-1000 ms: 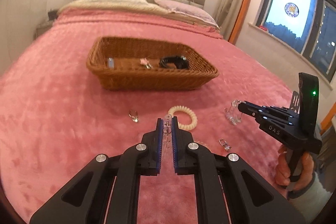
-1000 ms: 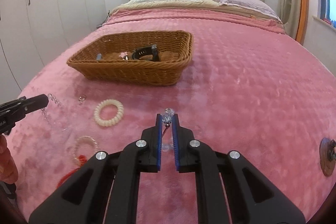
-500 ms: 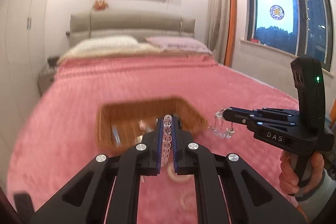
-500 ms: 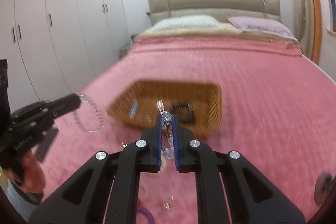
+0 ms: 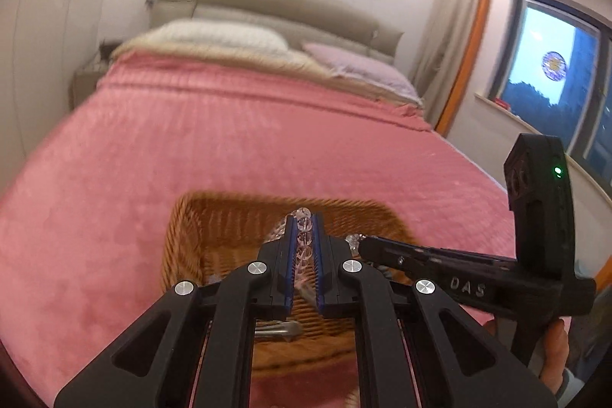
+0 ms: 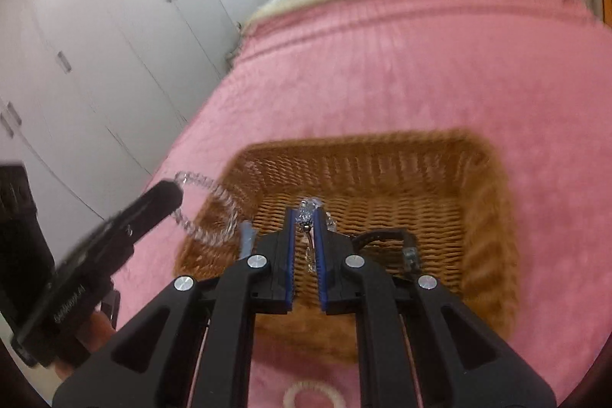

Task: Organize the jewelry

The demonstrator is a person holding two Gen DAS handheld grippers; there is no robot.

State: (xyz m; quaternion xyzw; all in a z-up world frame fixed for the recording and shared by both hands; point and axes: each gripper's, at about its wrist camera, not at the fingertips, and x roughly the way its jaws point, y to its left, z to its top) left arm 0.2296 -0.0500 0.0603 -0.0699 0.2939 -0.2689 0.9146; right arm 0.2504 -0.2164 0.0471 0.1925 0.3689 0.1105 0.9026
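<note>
Left wrist view: your left gripper [image 5: 304, 236] is clamped on the clear bead bracelet [image 5: 303, 225] over the basket [image 5: 183, 236]'s near-left corner; its loose loop could snag the rim or drop onto the bed [image 5: 153, 148]. Right wrist view: right gripper [image 6: 306, 228] is clamped on a sparkly piece [image 6: 309, 207] mid-basket, watch [image 6: 386, 239] just right of it, so release there; open bed all round.

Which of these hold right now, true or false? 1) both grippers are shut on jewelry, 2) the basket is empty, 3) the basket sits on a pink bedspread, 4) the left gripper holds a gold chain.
1) True: the left gripper is shut on a clear bead bracelet; the right gripper is shut on a small crystal piece.
2) False: the wicker basket already holds a black band and a small blue item.
3) True: it rests on the pink bedspread.
4) False: its beads are clear, not gold.
</note>
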